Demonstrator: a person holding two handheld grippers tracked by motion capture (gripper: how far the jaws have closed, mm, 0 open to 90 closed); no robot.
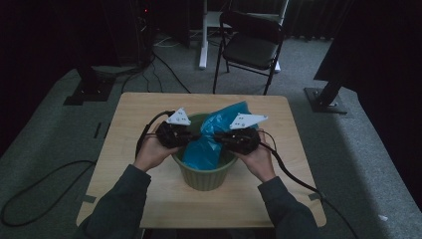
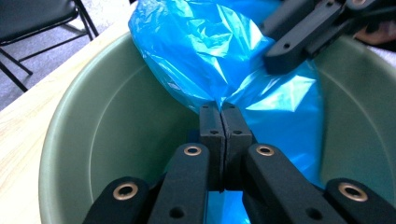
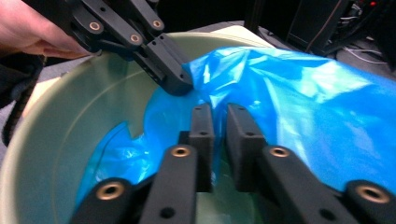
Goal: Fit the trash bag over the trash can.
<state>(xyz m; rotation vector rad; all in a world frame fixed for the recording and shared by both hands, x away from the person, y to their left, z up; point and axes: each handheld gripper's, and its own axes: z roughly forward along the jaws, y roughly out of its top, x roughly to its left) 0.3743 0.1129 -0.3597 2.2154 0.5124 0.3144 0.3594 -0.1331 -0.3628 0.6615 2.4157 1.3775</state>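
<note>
Lining the green bin [image 1: 204, 177] looks half done: the left claw [image 2: 222, 108] pinches the blue bag [image 2: 205, 51] just ahead of it, the right claw [image 3: 219, 112] straddles the plastic, slightly parted; the edges are not yet over the rim.

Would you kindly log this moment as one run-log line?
left gripper: shut on blue bag | right gripper: open beside bag | green bin: on table
</note>
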